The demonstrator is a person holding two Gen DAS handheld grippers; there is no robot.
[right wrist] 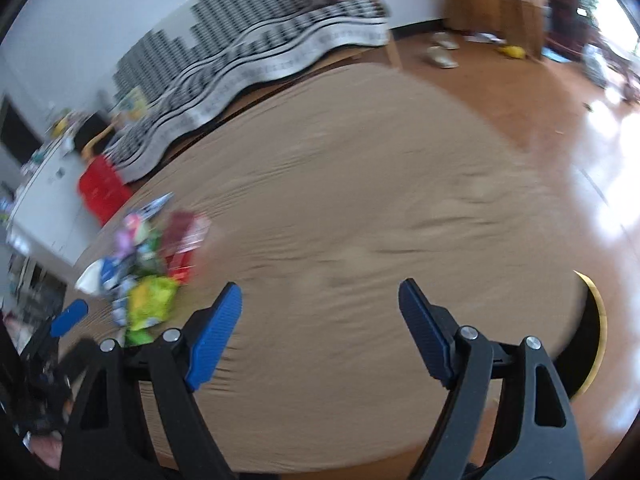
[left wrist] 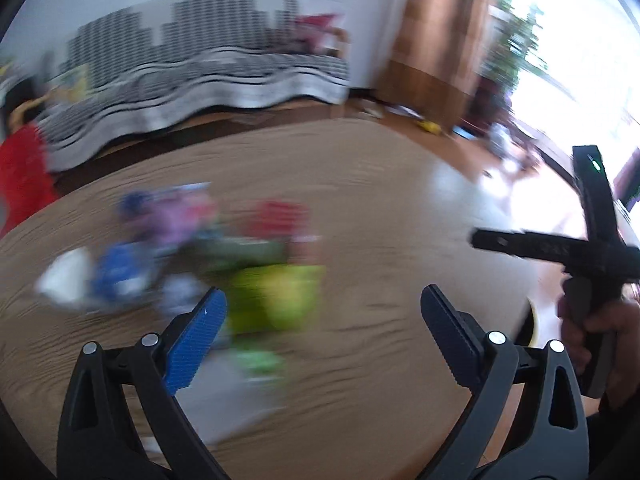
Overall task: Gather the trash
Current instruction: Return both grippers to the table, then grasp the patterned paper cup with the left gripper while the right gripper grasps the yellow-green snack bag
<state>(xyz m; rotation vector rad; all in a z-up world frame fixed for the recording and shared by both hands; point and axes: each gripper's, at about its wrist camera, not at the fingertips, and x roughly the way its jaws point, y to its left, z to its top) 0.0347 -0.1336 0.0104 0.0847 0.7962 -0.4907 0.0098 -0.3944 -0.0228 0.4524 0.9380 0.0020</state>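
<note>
Over on the table's (right wrist: 360,208) left side sits the trash pile (right wrist: 144,268), bunched for easy grabbing, while both the left gripper (left wrist: 320,320) and right gripper (right wrist: 320,312) hang spread wide, empty, probably lining up a pick.

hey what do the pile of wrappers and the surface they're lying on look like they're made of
Pile of wrappers: probably thin printed plastic film, glossy; bright mixed colours and crumpled shapes, though blurred. Tan surface: looks like matte woven fabric, a rug or cloth, judging by soft ripples and creases.

Tan rug (right wrist: 360,208) on wood floor (right wrist: 560,128); blurred heap of colourful wrappers (right wrist: 148,272) on rug.
</note>
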